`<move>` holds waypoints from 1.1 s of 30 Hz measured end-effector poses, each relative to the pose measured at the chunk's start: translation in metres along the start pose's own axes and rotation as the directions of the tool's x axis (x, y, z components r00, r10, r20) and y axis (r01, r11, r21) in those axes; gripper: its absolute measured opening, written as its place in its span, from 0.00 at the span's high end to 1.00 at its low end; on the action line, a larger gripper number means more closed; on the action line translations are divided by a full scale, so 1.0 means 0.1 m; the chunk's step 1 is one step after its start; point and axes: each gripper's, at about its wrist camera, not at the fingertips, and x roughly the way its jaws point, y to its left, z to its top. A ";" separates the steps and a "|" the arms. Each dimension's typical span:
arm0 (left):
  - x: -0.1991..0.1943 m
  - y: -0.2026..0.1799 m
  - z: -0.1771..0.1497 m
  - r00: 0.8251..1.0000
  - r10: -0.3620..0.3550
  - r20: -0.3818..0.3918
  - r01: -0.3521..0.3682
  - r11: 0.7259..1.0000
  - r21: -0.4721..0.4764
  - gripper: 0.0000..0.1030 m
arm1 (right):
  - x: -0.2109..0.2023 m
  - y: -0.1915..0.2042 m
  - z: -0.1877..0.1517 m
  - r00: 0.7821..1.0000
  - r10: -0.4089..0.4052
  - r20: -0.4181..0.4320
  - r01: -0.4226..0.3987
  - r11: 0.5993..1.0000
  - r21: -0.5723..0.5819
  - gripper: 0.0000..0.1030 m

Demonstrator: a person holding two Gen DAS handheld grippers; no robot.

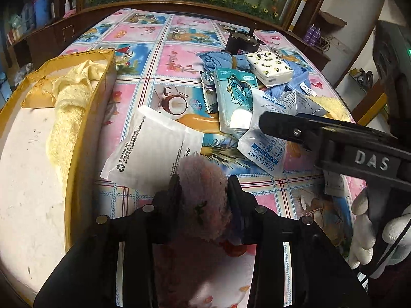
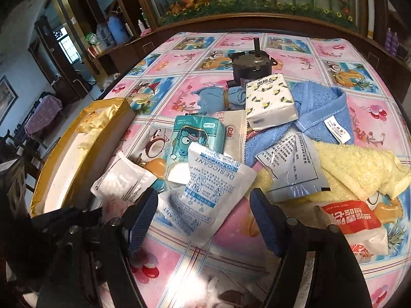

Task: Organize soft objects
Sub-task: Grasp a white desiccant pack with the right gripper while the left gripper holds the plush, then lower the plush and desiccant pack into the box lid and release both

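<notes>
My left gripper (image 1: 203,187) is shut on a fluffy pink cloth (image 1: 203,195), held above the table beside the gold-rimmed box (image 1: 84,118). A yellow towel (image 1: 69,97) lies in that box. My right gripper (image 2: 204,210) is open and empty above a white desiccant packet (image 2: 205,184); it also shows in the left wrist view (image 1: 272,125). A blue towel (image 2: 313,107), a yellow towel (image 2: 359,169) and two tissue packs, one white (image 2: 269,100) and one teal (image 2: 195,141), lie in the pile on the table.
A black motor (image 2: 251,64) stands behind the pile. A white pouch (image 1: 151,146) lies next to the box. A red-and-white bag (image 2: 357,228) sits at the right. A dark wooden rail edges the flowered tablecloth (image 2: 179,61).
</notes>
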 end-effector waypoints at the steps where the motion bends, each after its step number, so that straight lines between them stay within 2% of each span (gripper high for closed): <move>1: 0.00 -0.01 -0.01 1.000 0.005 0.007 -0.005 1.000 0.003 0.65 | 0.04 0.02 0.01 1.000 -0.009 -0.008 0.009 1.000 0.008 0.28; 2: -0.01 -0.01 -0.01 1.000 0.002 0.011 -0.003 1.000 0.006 0.65 | 0.09 0.04 0.03 1.000 -0.017 -0.019 0.017 1.000 0.012 0.29; 3: -0.03 0.00 -0.02 1.000 -0.019 0.016 0.019 1.000 0.003 0.74 | 0.13 0.05 0.04 0.999 -0.029 -0.032 0.029 1.000 0.011 0.29; 4: -0.06 0.01 -0.03 0.999 -0.047 0.023 0.047 0.999 -0.001 0.74 | 0.15 0.06 0.03 0.999 -0.036 -0.035 0.036 0.999 0.007 0.36; 5: -0.10 0.02 -0.04 0.997 -0.067 0.035 0.067 0.998 -0.004 0.74 | 0.17 0.07 0.02 0.999 -0.037 -0.038 0.037 0.999 -0.002 0.58; 6: -0.15 0.03 -0.05 0.996 -0.076 0.047 0.076 0.997 -0.008 0.74 | 0.18 0.08 -0.01 0.999 -0.026 -0.046 0.026 1.000 -0.006 0.64; 11: -0.41 0.16 -0.07 0.985 -0.147 0.094 0.153 0.987 -0.059 0.74 | 0.03 0.04 -0.09 1.000 0.010 -0.013 -0.009 1.000 0.003 0.72; 17: -0.87 0.34 -0.08 0.959 -0.223 0.173 0.244 0.963 -0.111 0.74 | -0.38 0.00 -0.17 0.996 0.066 0.063 -0.068 0.997 0.028 0.73; 22: -1.31 0.67 0.03 0.951 -0.169 0.258 0.209 0.969 -0.133 0.74 | -0.74 0.20 -0.10 0.983 0.111 0.143 -0.110 0.994 -0.020 0.73; 25: -1.42 0.91 0.09 0.958 -0.079 0.276 0.124 0.981 -0.148 0.74 | -0.91 0.41 -0.02 0.969 0.159 0.189 -0.150 0.987 -0.065 0.73; 29: -1.25 1.31 0.25 0.973 -0.003 0.232 0.052 0.978 -0.202 0.74 | -0.93 0.75 0.11 0.956 0.238 0.173 -0.218 0.968 -0.127 0.73; 33: -0.89 1.64 0.39 0.986 0.075 0.151 -0.035 0.967 -0.251 0.74 | -0.65 1.15 0.24 0.950 0.295 0.106 -0.275 0.946 -0.170 0.73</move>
